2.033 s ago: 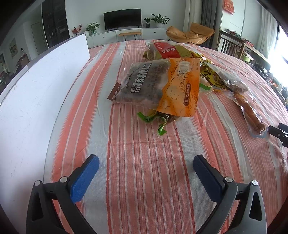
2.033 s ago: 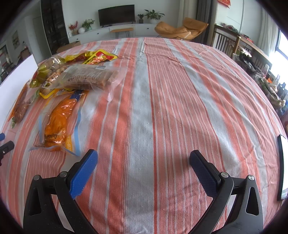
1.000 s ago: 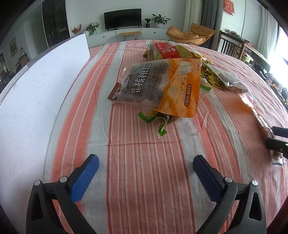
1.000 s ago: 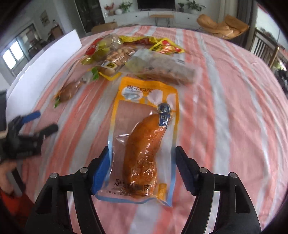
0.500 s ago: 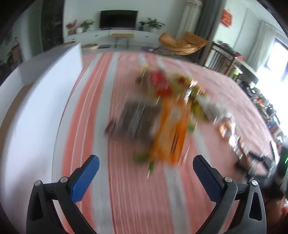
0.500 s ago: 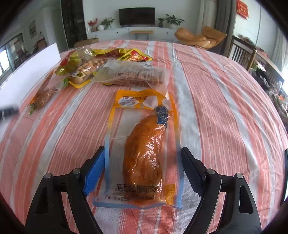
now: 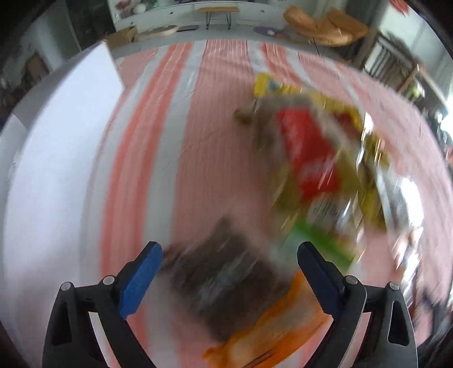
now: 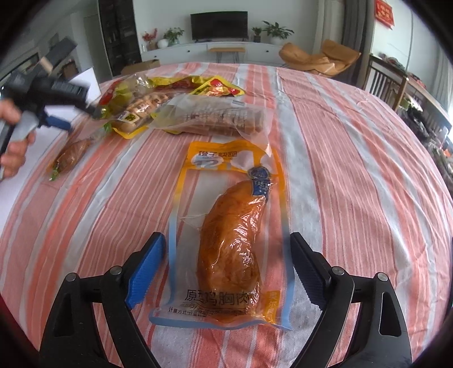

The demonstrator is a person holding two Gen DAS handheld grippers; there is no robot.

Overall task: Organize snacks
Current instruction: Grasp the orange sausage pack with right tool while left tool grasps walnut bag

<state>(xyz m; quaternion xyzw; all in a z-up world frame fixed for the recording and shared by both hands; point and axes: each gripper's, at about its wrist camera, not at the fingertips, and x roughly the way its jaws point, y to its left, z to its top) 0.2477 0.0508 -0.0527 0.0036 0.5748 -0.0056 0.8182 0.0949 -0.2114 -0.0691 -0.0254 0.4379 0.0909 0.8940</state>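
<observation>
Right gripper: black frame with blue pads, low over the bench; its jaws stand wide apart, one on each side of a packet, and neither pad touches it.
Chicken packet: a clear vacuum pouch with orange-yellow and blue edging and an orange-brown piece of meat inside. It lies flat on the cloth between the right jaws, its printed header pointing away.
Bench: a round top covered by an orange-and-white striped cloth.
Left gripper: same black frame with blue pads, jaws spread wide and empty. It looks down at a blurred dark-brown and orange bag lying just under and between them; whether a pad touches it cannot be told.
Left hand: at the left edge of the right wrist view, bare fingers wrapped around the grey handle, the tool raised above the bench and pointed at the pile.
Small brown packet: a slim pouch with a green tip, alone on the cloth near the left hand.
Snack pile: further back lies a clear bag of brown biscuits, touching the chicken packet's far edge. Beside it are a yellow bag of small pastries and a red-and-yellow wrapper.
White board: an upright panel along the bench's left side.
Room beyond: a dark television on a white cabinet.
</observation>
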